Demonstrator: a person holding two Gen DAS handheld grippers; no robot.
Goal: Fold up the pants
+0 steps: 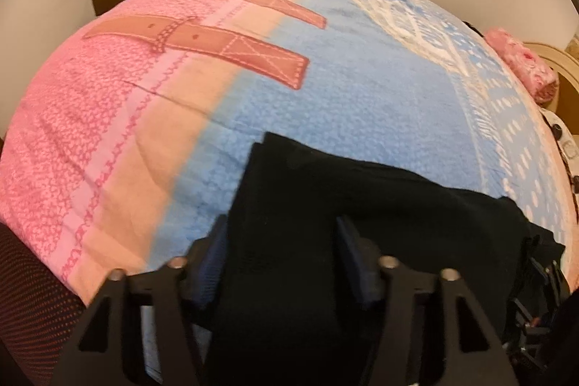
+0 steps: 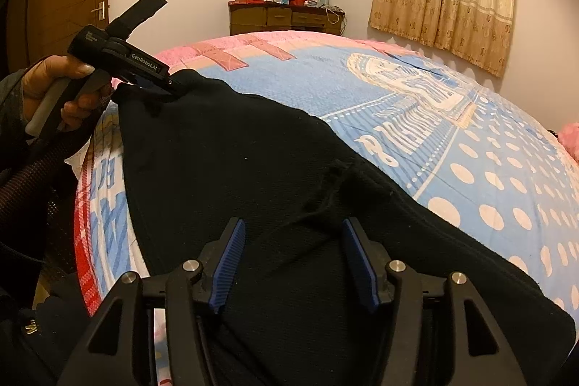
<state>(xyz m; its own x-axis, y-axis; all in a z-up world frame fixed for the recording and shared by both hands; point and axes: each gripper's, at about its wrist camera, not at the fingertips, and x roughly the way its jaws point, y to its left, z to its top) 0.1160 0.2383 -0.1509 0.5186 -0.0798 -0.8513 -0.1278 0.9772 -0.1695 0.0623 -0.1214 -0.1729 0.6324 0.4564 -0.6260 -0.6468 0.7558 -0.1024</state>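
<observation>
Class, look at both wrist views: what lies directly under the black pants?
The black pants lie on the bed's pink-and-blue printed blanket, which shows all around them. The blanket's pattern beneath the pants is covered and cannot be seen.

L black two-finger gripper (image 1: 282,263), blue ribbed pads (image 1: 353,259): jaws spread wide. From R wrist view the same tool (image 2: 170,85) sits far L, tip at a cloth edge; can't tell if it pinches there. Person's bare left hand (image 2: 68,89) wraps its grey handle, index on trigger, dark sleeve at wrist. R black gripper (image 2: 293,263), blue pads (image 2: 228,263): jaws wide apart, nothing pinched.
</observation>
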